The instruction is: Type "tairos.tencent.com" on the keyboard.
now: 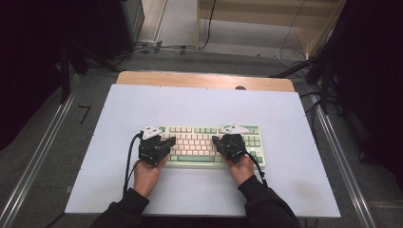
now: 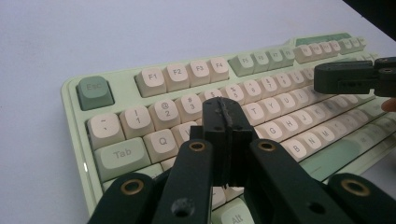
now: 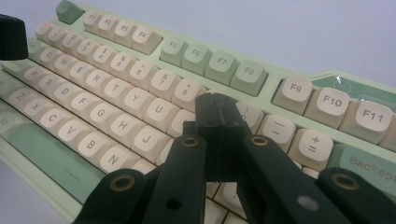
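High view is showing a pale-green keyboard (image 1: 204, 145) with cream keys lying under both grippers — the left gripper (image 1: 167, 141) hanging over its left half, the right gripper (image 1: 216, 140) over its right, both clenched on nothing. Beneath them a white table (image 1: 204, 102) is spreading out — grey floor beyond.

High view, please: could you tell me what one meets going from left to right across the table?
Bare white table → left gripper → middle keys of the keyboard → right gripper → bare table again.
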